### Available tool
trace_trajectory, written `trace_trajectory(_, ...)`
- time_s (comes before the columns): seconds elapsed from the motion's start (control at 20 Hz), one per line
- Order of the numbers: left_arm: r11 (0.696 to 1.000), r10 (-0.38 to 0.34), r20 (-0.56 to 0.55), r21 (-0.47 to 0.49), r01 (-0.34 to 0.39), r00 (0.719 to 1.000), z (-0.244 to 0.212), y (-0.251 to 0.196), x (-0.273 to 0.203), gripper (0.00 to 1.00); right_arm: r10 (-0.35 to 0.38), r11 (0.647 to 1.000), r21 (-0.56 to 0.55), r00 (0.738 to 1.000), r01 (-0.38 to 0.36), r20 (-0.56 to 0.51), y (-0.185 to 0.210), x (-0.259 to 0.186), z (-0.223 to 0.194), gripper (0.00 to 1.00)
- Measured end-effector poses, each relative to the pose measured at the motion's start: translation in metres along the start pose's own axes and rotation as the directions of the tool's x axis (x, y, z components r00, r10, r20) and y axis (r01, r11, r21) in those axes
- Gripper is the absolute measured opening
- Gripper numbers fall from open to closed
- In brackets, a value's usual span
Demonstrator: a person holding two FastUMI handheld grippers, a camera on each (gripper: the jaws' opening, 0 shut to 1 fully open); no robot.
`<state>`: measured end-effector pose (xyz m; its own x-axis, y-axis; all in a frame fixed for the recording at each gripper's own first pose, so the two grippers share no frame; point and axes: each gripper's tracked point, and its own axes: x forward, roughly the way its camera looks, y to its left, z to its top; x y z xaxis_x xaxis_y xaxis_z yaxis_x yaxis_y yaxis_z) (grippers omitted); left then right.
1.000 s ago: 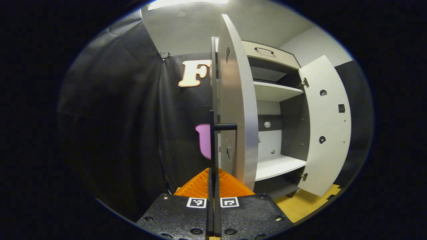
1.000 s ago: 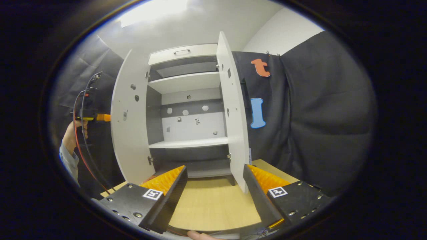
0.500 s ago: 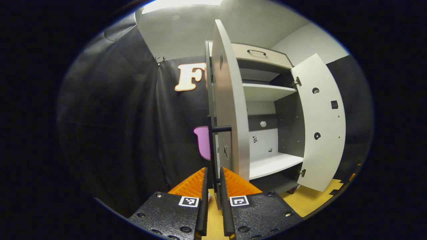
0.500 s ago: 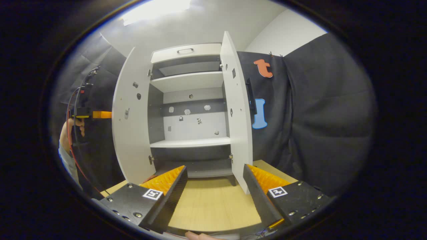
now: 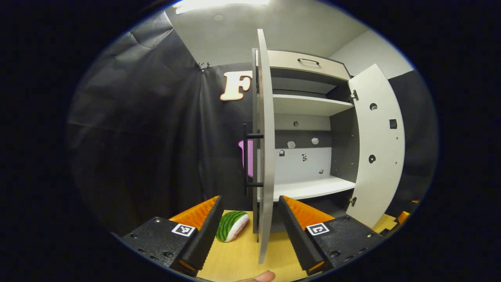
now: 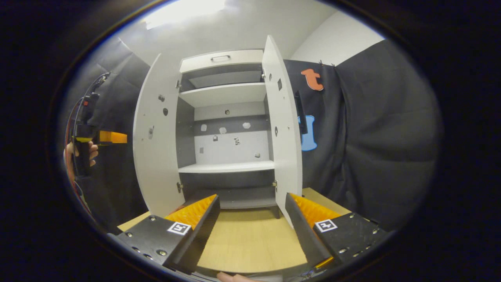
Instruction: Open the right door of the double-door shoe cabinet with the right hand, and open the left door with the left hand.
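Observation:
The white shoe cabinet [image 6: 225,167] stands with both doors swung wide. In the left gripper view, the left door [image 5: 266,129] faces me edge-on, its dark bar handle [image 5: 246,160] on the left face. My left gripper [image 5: 249,203] is open; the door's edge shows between its spread fingers, which touch nothing. The right door [image 5: 375,145] hangs open at the right. In the right gripper view, my right gripper [image 6: 252,197] is open above the table, short of the cabinet. The left door [image 6: 156,137] and right door [image 6: 283,137] flank the bare shelves. A hand holds the left gripper [image 6: 117,137] beside the left door.
A green-striped melon-slice toy [image 5: 233,226] lies on the yellow table [image 5: 238,258] next to the left door's foot. A drawer with a dark handle [image 5: 308,60] tops the cabinet. Black cloth walls close in on both sides.
My left gripper was shut on the left door's handle; it has let go, opened wide and drawn back from the door. The right gripper has barely moved.

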<state>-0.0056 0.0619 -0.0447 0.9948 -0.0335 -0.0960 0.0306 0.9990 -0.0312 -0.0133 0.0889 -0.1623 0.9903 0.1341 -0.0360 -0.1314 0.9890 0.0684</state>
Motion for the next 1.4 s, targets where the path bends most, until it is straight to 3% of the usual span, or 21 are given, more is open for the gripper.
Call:
trace_trajectory(0.05, 1.0, -0.017, 0.006, -0.002, 0.017, 1.0, -0.004, -0.008, 0.0, 1.0, 0.002, 1.0, 0.001, 1.0, -0.002, -0.001, -0.001, 0.0, 0.0, 0.99)
trace_trajectory(0.4, 0.999, -0.013, 0.042, -0.032, 0.014, 0.999, -0.013, -0.047, -0.036, 0.98, 0.007, 1.0, 0.015, 1.0, -0.008, 0.02, -0.001, -0.002, 0.006, 0.99)
trace_trajectory(0.55, 0.998, -0.069, 0.048, -0.011, 0.07, 0.996, -0.022, -0.076, -0.054, 0.94, 0.01, 1.0, 0.014, 0.999, -0.01, 0.033, -0.001, -0.004, 0.01, 0.99)
trace_trajectory(0.8, 0.989, -0.148, 0.049, -0.016, 0.148, 0.988, -0.04, -0.118, -0.069, 0.97, 0.014, 1.0, 0.023, 0.999, -0.015, 0.048, -0.002, -0.005, 0.016, 0.99)
trace_trajectory(1.4, 0.994, -0.093, 0.052, -0.053, 0.096, 0.994, -0.046, -0.107, -0.074, 0.97, 0.035, 0.999, 0.009, 0.997, -0.035, 0.072, 0.007, -0.01, 0.029, 0.99)
